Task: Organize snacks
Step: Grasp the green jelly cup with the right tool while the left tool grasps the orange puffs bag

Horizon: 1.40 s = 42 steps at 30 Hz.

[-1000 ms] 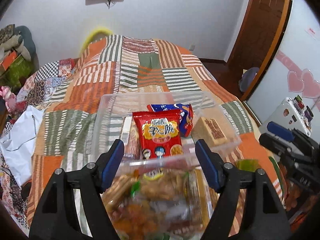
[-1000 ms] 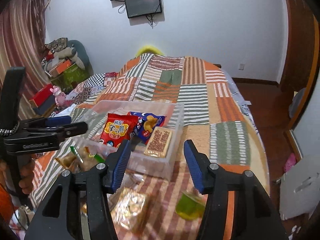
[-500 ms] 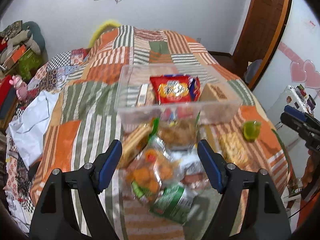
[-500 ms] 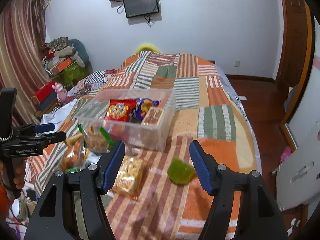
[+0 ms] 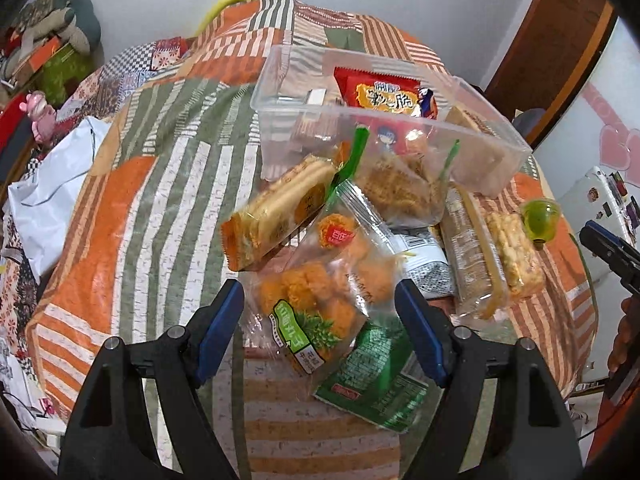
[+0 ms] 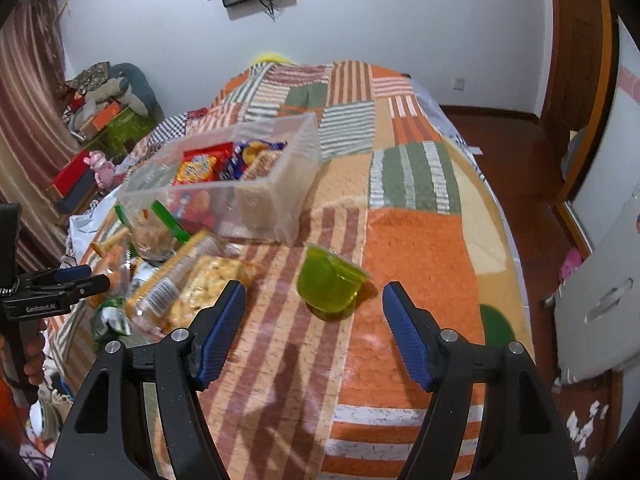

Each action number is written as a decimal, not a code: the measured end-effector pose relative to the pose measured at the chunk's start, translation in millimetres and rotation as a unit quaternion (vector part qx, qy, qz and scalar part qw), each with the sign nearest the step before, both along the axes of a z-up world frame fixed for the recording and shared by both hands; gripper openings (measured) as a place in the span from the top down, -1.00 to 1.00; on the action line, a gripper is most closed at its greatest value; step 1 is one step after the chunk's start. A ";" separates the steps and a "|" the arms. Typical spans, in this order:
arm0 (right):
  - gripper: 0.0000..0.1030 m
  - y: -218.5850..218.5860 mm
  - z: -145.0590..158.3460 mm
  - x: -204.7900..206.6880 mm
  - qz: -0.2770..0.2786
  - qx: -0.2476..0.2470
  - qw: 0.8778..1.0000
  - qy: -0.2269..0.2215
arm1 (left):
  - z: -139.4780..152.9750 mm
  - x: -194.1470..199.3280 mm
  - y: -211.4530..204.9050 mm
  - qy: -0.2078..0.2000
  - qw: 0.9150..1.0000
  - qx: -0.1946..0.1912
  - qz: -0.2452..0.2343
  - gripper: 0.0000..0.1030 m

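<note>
A clear plastic bin [image 5: 480,136] sits on the striped bedspread and holds a red snack pack [image 5: 380,94] and other packs. It also shows in the right wrist view [image 6: 280,184]. A pile of loose snacks lies in front of it. My left gripper [image 5: 320,328] is open and empty, its jaws either side of a clear bag of orange puffs [image 5: 320,280] above a green packet [image 5: 376,384]. My right gripper [image 6: 312,328] is open and empty, just in front of a green jelly cup [image 6: 328,280]. The cup also shows in the left wrist view [image 5: 540,218].
A biscuit pack [image 5: 280,208], a floss-bun bag [image 5: 400,188], a long cracker sleeve [image 5: 472,248] and a rice-crisp pack [image 5: 516,252] lie in the pile. The bed edge drops to a wooden floor [image 6: 520,168] on the right. Clutter and boxes [image 6: 108,120] stand at the left.
Both grippers have pulled back from the bin and lowered. The left now hangs over the snack pile, and the right has closed in on the green jelly cup. Both stayed open.
</note>
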State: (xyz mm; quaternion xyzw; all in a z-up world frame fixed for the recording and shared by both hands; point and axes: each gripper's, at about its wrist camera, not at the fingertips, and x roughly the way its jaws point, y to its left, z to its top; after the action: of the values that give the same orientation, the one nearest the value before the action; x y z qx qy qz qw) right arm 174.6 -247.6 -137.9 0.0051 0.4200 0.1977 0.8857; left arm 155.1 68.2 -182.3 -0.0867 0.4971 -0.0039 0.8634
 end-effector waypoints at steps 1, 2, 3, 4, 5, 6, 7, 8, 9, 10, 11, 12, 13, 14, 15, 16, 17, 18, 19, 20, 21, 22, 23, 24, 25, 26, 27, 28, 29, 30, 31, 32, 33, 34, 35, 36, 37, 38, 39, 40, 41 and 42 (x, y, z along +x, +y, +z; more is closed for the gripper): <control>-0.31 -0.3 -2.4 1.6 -0.001 -0.001 1.000 0.003 | -1.9 1.1 -0.6 0.002 1.000 -0.004 0.000 -0.53; -0.31 -0.9 -5.2 3.1 -0.002 -0.002 1.000 0.007 | -4.5 1.9 -1.3 0.004 1.000 -0.007 0.000 -0.60; -0.31 -1.4 -8.1 4.8 -0.003 -0.003 1.000 0.011 | -6.0 2.3 -2.1 0.003 1.000 -0.005 0.002 -0.64; -0.31 -1.8 -10.7 6.6 -0.003 -0.003 1.000 0.015 | -7.1 2.8 -2.7 0.002 1.000 -0.003 0.003 -0.70; -0.31 -1.7 -12.4 8.2 -0.004 -0.002 1.000 0.018 | -9.4 3.4 -3.7 0.000 1.000 -0.001 0.003 -0.75; -0.31 -1.6 -14.6 10.2 -0.004 -0.001 1.000 0.023 | -11.3 3.3 -4.3 0.001 1.000 -0.002 0.002 -0.76; -0.31 -1.6 -16.1 11.5 -0.004 -0.001 1.000 0.026 | -13.4 4.1 -4.5 0.002 1.000 -0.004 0.001 -0.79; -0.31 -1.1 -18.4 13.5 -0.004 0.000 1.000 0.030 | -15.7 4.8 -3.7 0.002 1.000 -0.006 0.002 -0.81; -0.31 -0.7 -20.0 14.9 -0.003 0.000 0.999 0.032 | -16.9 6.3 -3.9 0.001 1.000 -0.006 0.002 -0.85; -0.31 0.2 -21.2 16.5 -0.003 -0.001 0.999 0.034 | -18.1 6.5 -4.4 0.000 1.000 -0.004 0.002 -0.86; -0.31 0.8 -23.0 18.2 -0.003 -0.002 0.999 0.036 | -19.2 8.1 -4.3 -0.002 1.000 -0.001 0.002 -0.87; -0.31 1.3 -24.5 19.8 -0.004 -0.002 0.999 0.039 | -19.5 8.2 -5.0 -0.004 1.000 0.001 0.001 -0.88; -0.31 1.7 -25.3 20.9 -0.004 -0.001 0.999 0.041 | -19.8 8.3 -5.3 -0.005 1.000 0.003 0.000 -0.88; -0.31 1.4 -26.6 22.2 -0.005 0.002 0.999 0.043 | -19.9 8.2 -5.9 -0.007 1.000 0.004 -0.001 -0.88; -0.31 2.0 -27.1 22.8 -0.007 0.002 0.999 0.043 | -19.8 7.5 -6.0 -0.009 1.000 0.003 -0.002 -0.88; -0.31 2.3 -27.7 23.5 -0.008 0.002 0.999 0.042 | -19.8 6.8 -6.3 -0.011 1.000 0.002 -0.002 -0.88; -0.31 2.7 -27.6 23.9 -0.010 0.001 0.999 0.038 | -19.7 6.2 -6.0 -0.014 1.000 0.001 -0.001 -0.87; -0.31 2.7 -27.4 24.1 -0.015 -0.004 0.999 0.032 | -19.9 5.4 -6.1 -0.017 1.000 0.000 -0.001 -0.87; -0.31 3.0 -27.8 25.0 -0.015 -0.007 0.999 0.030 | -20.0 4.6 -6.6 -0.019 1.000 0.000 -0.001 -0.85; -0.31 3.4 -28.9 27.5 -0.014 -0.007 0.999 0.033 | -20.0 2.4 -6.6 -0.023 1.000 0.000 -0.001 -0.82; -0.31 3.4 -30.1 28.6 -0.013 -0.003 0.999 0.037 | -20.0 1.3 -6.3 -0.026 1.000 0.000 -0.003 -0.80; -0.27 3.2 -31.3 29.5 -0.013 0.001 0.999 0.042 | -19.8 0.5 -5.7 -0.027 1.000 0.001 -0.006 -0.74; -0.13 2.4 -33.0 30.5 -0.014 0.007 0.999 0.048 | -19.7 -0.8 -4.9 -0.029 1.000 0.000 -0.009 -0.67; -0.07 1.3 -35.0 31.6 -0.018 0.010 0.998 0.055 | -19.2 -1.6 -2.9 -0.030 0.999 -0.004 -0.012 -0.65; -0.07 0.3 -36.4 32.5 -0.018 0.015 0.998 0.060 | -18.6 -2.5 -1.3 -0.031 0.999 -0.007 -0.015 -0.58; -0.07 -1.4 -36.8 32.1 -0.019 0.021 0.998 0.061 | -18.2 -2.4 0.1 -0.031 0.999 -0.009 -0.016 -0.55; -0.06 -3.7 -36.5 31.2 -0.022 0.028 0.997 0.062 | -17.9 -2.5 1.5 -0.031 0.999 -0.012 -0.017 -0.54; -0.06 -6.0 -36.2 29.8 -0.024 0.033 0.997 0.062 | -17.3 -2.3 2.1 -0.032 0.999 -0.014 -0.017 -0.51; -0.06 -6.6 -35.6 28.6 -0.023 0.034 0.997 0.062 | -16.2 -2.7 2.8 -0.033 0.999 -0.016 -0.017 -0.48; -0.06 -7.5 -35.0 27.2 -0.023 0.034 0.997 0.060 | -15.5 -3.2 2.8 -0.033 0.999 -0.015 -0.018 -0.47; -0.06 -8.2 -34.0 24.9 -0.022 0.033 0.997 0.059 | -14.6 -4.6 2.6 -0.034 0.999 -0.013 -0.018 -0.45; -0.06 -8.2 -33.4 24.5 -0.019 0.032 0.998 0.058 | -13.8 -5.0 1.4 -0.035 0.999 -0.010 -0.018 -0.44; -0.06 -8.6 -32.5 23.1 -0.017 0.031 0.998 0.056 | -12.7 -4.9 0.3 -0.036 0.999 -0.006 -0.018 -0.43; -0.06 -8.9 -31.6 21.8 -0.016 0.031 0.998 0.054 | -11.1 -5.4 -0.4 -0.038 0.999 -0.002 -0.018 -0.43; -0.06 -8.4 -30.5 20.4 -0.014 0.029 0.998 0.053 | -9.4 -6.7 -0.4 -0.040 0.999 0.001 -0.018 -0.43; -0.06 -7.6 -29.1 19.3 -0.013 0.026 0.998 0.049 | -7.3 -7.5 -0.7 -0.043 0.999 0.004 -0.018 -0.42; -0.06 -5.9 -27.6 18.2 -0.011 0.025 0.999 0.046 | -3.6 -9.1 -1.3 -0.049 0.999 0.010 -0.019 -0.42; -0.06 -6.7 -25.6 15.0 -0.010 0.025 0.999 0.043 | 0.2 -11.2 -2.1 -0.053 0.998 0.014 -0.019 -0.41; -0.06 -5.4 -24.1 15.3 -0.009 0.026 0.999 0.043 | 3.8 -12.9 -2.4 -0.058 0.998 0.016 -0.020 -0.41; -0.06 -4.5 -21.9 14.6 -0.008 0.029 0.999 0.041 | 7.8 -13.9 -2.3 -0.063 0.998 0.017 -0.020 -0.41; -0.06 -2.5 -20.0 15.9 -0.007 0.030 0.999 0.040 | 14.0 -16.3 -2.2 -0.070 0.997 0.017 -0.019 -0.41; -0.06 -1.2 -17.3 15.6 -0.006 0.030 0.999 0.036 | 17.9 -17.5 -1.6 -0.075 0.997 0.017 -0.018 -0.41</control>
State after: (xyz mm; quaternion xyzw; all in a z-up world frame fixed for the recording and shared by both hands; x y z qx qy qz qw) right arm 190.2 -248.8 -155.2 0.0414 0.4456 0.2049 0.8705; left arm 137.6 66.6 -164.4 -0.0627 0.4324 -0.0178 0.8993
